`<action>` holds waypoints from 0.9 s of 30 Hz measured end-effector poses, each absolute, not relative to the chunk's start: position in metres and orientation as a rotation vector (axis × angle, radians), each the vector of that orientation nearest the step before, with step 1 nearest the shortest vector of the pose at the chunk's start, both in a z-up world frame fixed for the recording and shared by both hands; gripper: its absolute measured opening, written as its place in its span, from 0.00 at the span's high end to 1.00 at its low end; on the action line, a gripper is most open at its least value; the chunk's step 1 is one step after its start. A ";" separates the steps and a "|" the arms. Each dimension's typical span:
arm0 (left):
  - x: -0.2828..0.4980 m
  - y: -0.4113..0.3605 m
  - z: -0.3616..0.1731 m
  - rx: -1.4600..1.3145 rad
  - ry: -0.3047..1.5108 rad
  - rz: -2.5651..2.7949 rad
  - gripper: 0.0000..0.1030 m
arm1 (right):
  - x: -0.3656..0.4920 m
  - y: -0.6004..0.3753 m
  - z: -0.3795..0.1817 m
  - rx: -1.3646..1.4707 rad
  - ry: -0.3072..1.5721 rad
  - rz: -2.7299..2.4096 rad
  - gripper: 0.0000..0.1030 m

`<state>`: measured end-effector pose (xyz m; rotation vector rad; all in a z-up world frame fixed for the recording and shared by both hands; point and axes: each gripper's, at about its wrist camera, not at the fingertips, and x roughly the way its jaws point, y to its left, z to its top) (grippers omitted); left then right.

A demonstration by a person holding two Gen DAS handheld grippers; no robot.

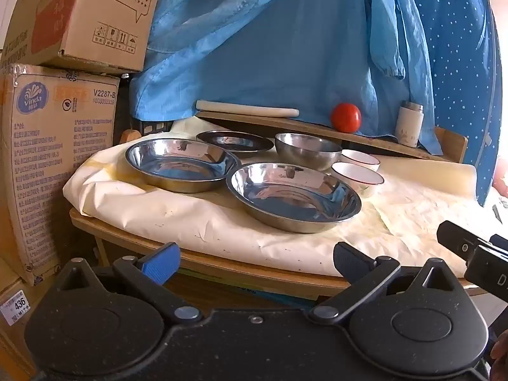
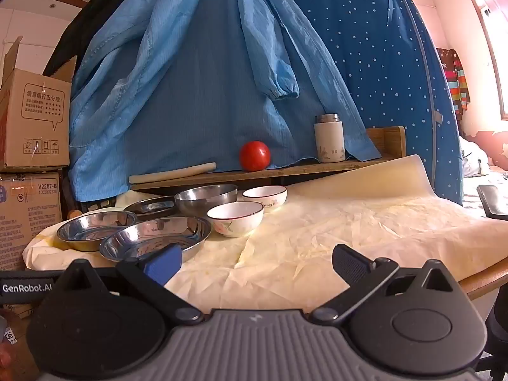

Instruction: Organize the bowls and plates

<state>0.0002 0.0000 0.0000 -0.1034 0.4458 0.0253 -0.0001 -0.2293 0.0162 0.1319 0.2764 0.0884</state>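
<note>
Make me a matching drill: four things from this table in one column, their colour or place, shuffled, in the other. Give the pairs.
Things:
1. tomato
2. flask
3. deep steel bowl
4. nearest white bowl

Descriptions:
A. white body, metal cap, on the wooden shelf
B. red, on the wooden shelf
C. flower print outside, in front of another white bowl
D. shiny metal, left of the white bowls

Pairs: 1-B, 2-A, 3-D, 4-C
</note>
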 end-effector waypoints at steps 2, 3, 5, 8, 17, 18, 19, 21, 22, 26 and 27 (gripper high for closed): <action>0.000 0.001 0.000 -0.105 0.446 0.025 0.01 | 0.000 -0.230 0.016 0.131 0.276 0.088 0.00; 0.000 0.001 0.000 -0.108 0.446 0.024 0.01 | 0.000 -0.230 0.016 0.131 0.276 0.088 0.00; 0.000 0.001 0.000 -0.096 0.450 0.032 0.01 | 0.001 -0.230 0.016 0.132 0.278 0.088 0.00; 0.002 0.001 0.000 -0.098 0.447 0.034 0.01 | 0.001 -0.229 0.015 0.132 0.280 0.088 0.00; 0.002 0.001 -0.001 -0.089 0.456 0.035 0.01 | 0.001 -0.229 0.015 0.138 0.280 0.090 0.00; 0.003 0.002 -0.001 -0.091 0.456 0.033 0.01 | 0.001 -0.229 0.015 0.138 0.280 0.090 0.00; 0.003 0.001 -0.001 -0.093 0.459 0.030 0.01 | 0.001 -0.229 0.015 0.139 0.281 0.090 0.00; 0.003 0.002 -0.002 -0.095 0.461 0.029 0.01 | 0.001 -0.229 0.015 0.138 0.280 0.089 0.00; 0.003 0.001 -0.001 -0.094 0.460 0.029 0.01 | 0.001 -0.229 0.015 0.139 0.281 0.090 0.00; 0.003 0.002 -0.001 -0.093 0.460 0.032 0.01 | 0.001 -0.229 0.015 0.139 0.281 0.089 0.00; 0.003 0.002 -0.001 -0.094 0.461 0.031 0.01 | 0.001 -0.229 0.015 0.139 0.281 0.089 0.00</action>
